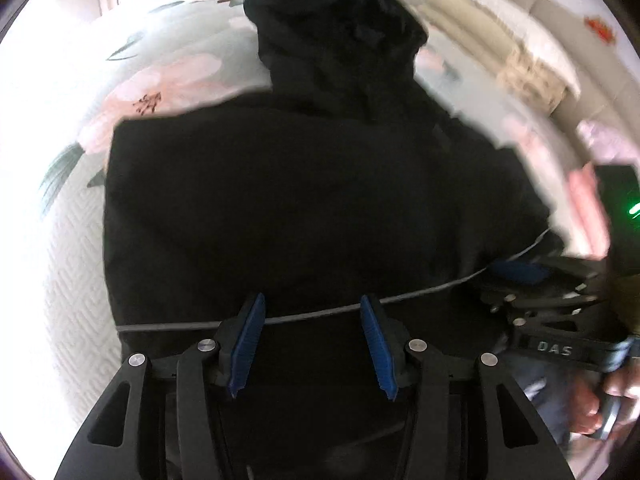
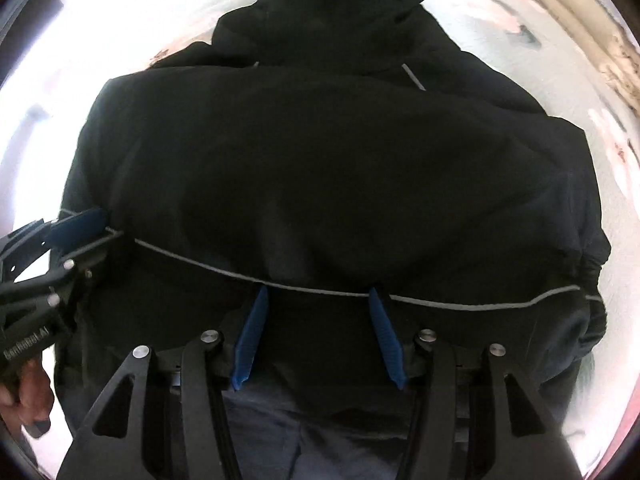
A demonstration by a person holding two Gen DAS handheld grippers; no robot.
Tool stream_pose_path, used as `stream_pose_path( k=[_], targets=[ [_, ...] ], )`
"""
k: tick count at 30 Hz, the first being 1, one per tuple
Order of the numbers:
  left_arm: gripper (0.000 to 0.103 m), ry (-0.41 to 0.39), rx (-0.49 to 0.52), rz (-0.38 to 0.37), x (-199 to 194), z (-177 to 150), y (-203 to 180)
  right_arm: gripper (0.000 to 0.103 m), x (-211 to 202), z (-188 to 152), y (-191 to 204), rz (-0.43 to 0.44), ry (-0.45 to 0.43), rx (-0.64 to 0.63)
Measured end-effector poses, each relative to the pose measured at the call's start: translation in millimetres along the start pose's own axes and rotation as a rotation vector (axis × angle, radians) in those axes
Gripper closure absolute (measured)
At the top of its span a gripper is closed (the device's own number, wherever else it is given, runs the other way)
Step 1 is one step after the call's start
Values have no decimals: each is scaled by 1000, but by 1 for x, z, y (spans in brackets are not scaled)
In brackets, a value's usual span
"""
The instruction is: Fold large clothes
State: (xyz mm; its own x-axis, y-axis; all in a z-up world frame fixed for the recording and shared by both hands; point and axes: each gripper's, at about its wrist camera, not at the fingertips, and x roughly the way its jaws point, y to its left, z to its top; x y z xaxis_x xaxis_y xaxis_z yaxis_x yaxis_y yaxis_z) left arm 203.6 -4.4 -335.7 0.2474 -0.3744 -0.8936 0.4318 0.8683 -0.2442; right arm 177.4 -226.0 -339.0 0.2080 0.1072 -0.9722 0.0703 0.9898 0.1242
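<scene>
A black hooded jacket (image 1: 300,200) (image 2: 340,160) lies flat on a floral bed sheet (image 1: 172,72), with its hood (image 1: 340,40) at the far end. A grey piping line (image 1: 312,312) (image 2: 200,266) runs across it near the hem. My left gripper (image 1: 313,298) points down at this line on the left part, its blue pads wide apart and pinching no cloth. My right gripper (image 2: 317,288) stands the same way further right on the line. Each gripper shows at the side of the other view: the right gripper (image 1: 504,276) and the left gripper (image 2: 96,236).
A person's hand (image 1: 592,412) (image 2: 28,392) holds each handle, and blue-grey trousers (image 2: 280,432) show below the hem. Cream bedding (image 1: 520,52) is piled at the bed's far right. Bare sheet (image 2: 500,60) lies on both sides of the jacket.
</scene>
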Motion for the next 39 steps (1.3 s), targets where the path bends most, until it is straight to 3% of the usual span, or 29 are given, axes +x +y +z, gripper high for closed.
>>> stream_pose_path(
  k=[4, 6, 9, 11, 14, 18, 20, 23, 24, 25, 26, 28, 31, 32, 33, 35, 37, 39],
  targets=[
    [51, -119, 2, -35, -40, 53, 9, 47, -46, 21, -22, 114, -58, 32],
    [51, -161, 10, -30, -44, 91, 16, 47, -66, 44, -36, 108, -117, 27],
    [51, -210, -3, 42, -29, 152, 27, 47, -85, 97, -64, 97, -222, 53],
    [51, -222, -62, 63, -9, 192, 41, 47, -84, 140, -80, 68, -264, 83],
    [51, -203, -141, 21, 20, 235, 59, 47, -74, 194, -115, 113, -310, 189],
    [50, -169, -123, -17, 51, 268, 55, 46, -46, 249, -142, 126, -330, 269],
    [46, -127, -70, -6, 72, 279, 46, 45, -30, 268, -147, 102, -322, 268],
    [47, -129, -45, 81, 97, 289, 40, 45, -1, 285, -153, 82, -272, 274],
    [53, -131, -58, 86, 103, 292, 43, 52, 6, 287, -154, 97, -264, 274],
    [91, -141, -76, 98, 107, 294, 49, 77, 12, 288, -156, 114, -259, 275],
    [103, -129, -95, 102, 110, 294, 55, 86, 16, 290, -157, 121, -253, 274],
    [103, -165, -159, 68, 101, 290, 76, 94, 13, 289, -160, 113, -275, 272],
    [103, -253, -245, -86, 69, 268, 101, 97, -8, 272, -160, 97, -341, 263],
    [103, -297, -234, -90, 54, 257, 104, 97, -16, 262, -161, 105, -364, 270],
    [103, -308, -223, -36, 50, 253, 105, 97, -22, 252, -162, 115, -385, 272],
    [103, -268, -236, -11, 58, 244, 121, 97, -25, 241, -159, 96, -394, 243],
    [103, -175, -329, 20, 84, 238, 148, 97, -12, 236, -163, 62, -368, 249],
    [103, -147, -391, -33, 98, 229, 163, 97, 17, 238, -173, 68, -281, 281]
  ],
)
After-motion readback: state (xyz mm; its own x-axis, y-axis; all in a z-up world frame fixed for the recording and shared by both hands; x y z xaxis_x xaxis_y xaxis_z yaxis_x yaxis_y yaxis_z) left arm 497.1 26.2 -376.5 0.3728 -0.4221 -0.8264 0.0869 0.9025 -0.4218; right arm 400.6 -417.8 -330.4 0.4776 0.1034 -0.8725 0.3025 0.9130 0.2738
